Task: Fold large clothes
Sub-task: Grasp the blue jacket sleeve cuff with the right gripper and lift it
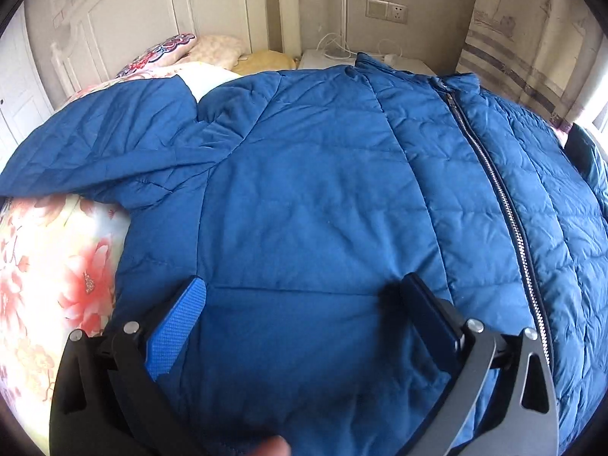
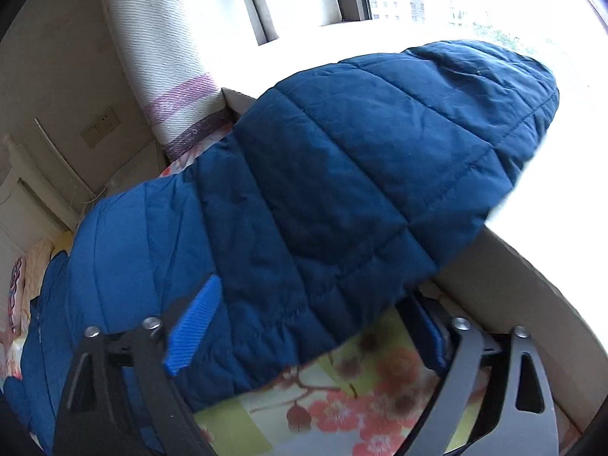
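Lying zipped on a floral bedspread [image 1: 57, 266], the quilted blue jacket [image 1: 304, 190] sits between both spread-open hand-held grippers [image 1: 300, 304] [image 2: 319, 311].

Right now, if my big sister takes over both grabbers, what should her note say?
Left gripper: open, fingers over the front of the blue jacket, holding nothing.
Right gripper: open, fingers on either side of the jacket's sleeve, not closed on it.
The jacket lies face up on the floral bed cover, zipper closed.
Done: spread flat.
Left: fold both sleeves in, then the body.
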`<state>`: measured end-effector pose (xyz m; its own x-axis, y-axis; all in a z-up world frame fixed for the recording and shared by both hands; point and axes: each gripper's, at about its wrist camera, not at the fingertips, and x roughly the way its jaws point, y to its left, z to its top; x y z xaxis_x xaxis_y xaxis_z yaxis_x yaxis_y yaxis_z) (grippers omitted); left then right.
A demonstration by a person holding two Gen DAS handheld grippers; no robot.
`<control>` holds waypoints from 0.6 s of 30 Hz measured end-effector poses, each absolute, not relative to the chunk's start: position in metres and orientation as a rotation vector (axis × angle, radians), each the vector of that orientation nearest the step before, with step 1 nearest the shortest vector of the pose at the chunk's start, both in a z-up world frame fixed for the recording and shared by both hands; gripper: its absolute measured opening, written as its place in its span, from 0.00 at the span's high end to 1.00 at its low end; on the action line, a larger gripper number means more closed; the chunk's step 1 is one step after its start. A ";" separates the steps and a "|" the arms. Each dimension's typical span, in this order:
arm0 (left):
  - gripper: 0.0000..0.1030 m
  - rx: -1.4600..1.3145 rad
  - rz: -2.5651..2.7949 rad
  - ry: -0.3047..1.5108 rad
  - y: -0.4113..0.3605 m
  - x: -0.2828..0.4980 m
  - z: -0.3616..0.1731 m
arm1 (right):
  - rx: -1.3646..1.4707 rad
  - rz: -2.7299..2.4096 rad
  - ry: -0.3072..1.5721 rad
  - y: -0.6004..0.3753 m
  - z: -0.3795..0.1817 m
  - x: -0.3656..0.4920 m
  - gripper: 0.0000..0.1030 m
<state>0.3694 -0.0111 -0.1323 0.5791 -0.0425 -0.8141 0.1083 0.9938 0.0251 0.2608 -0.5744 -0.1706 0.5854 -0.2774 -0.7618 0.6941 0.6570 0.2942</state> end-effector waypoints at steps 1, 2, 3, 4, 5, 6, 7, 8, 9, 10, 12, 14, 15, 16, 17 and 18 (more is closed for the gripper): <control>0.02 0.063 -0.087 0.955 -0.009 0.373 -0.133 | 0.662 -0.595 0.728 -0.579 -0.172 0.264 0.51; 0.02 0.060 -0.087 0.958 -0.009 0.373 -0.133 | 0.686 -0.575 0.691 -0.579 -0.170 0.264 0.65; 0.02 0.057 -0.088 0.961 -0.009 0.375 -0.133 | 0.681 -0.565 0.643 -0.575 -0.163 0.262 0.70; 0.02 0.056 -0.088 0.962 -0.011 0.374 -0.132 | 0.650 -0.557 0.597 -0.568 -0.154 0.261 0.73; 0.02 0.054 -0.089 0.965 -0.010 0.377 -0.132 | 0.585 -0.543 0.550 -0.553 -0.140 0.262 0.73; 0.02 0.053 -0.089 0.965 -0.011 0.377 -0.132 | 0.518 -0.512 0.516 -0.536 -0.126 0.265 0.74; 0.02 0.053 -0.091 0.965 -0.012 0.378 -0.132 | 0.468 -0.476 0.492 -0.519 -0.115 0.268 0.74; 0.02 0.053 -0.092 0.965 -0.011 0.376 -0.131 | 0.409 -0.420 0.467 -0.497 -0.102 0.271 0.74; 0.02 0.052 -0.093 0.964 -0.011 0.375 -0.131 | 0.350 -0.357 0.451 -0.473 -0.090 0.276 0.74; 0.02 0.051 -0.093 0.962 -0.011 0.374 -0.131 | 0.303 -0.310 0.444 -0.452 -0.082 0.279 0.74; 0.02 0.050 -0.094 0.961 -0.010 0.373 -0.131 | 0.205 -0.188 0.433 -0.402 -0.068 0.288 0.74; 0.02 0.053 -0.093 0.960 -0.011 0.374 -0.131 | 0.134 -0.092 0.450 -0.357 -0.066 0.297 0.75; 0.02 0.053 -0.093 0.960 -0.011 0.373 -0.131 | 0.097 -0.063 0.463 -0.338 -0.067 0.301 0.74; 0.02 0.052 -0.094 0.959 -0.011 0.373 -0.131 | 0.058 -0.025 0.485 -0.316 -0.072 0.306 0.75; 0.02 0.052 -0.094 0.958 -0.011 0.373 -0.131 | 0.040 0.016 0.506 -0.300 -0.079 0.306 0.77; 0.02 0.051 -0.095 0.958 -0.011 0.373 -0.131 | 0.020 0.056 0.535 -0.285 -0.088 0.310 0.77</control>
<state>0.3727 -0.0105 -0.1305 0.5717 -0.0579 -0.8184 0.1032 0.9947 0.0017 0.3097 -0.2853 -0.0885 0.8589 0.0583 -0.5088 -0.0477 0.9983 0.0338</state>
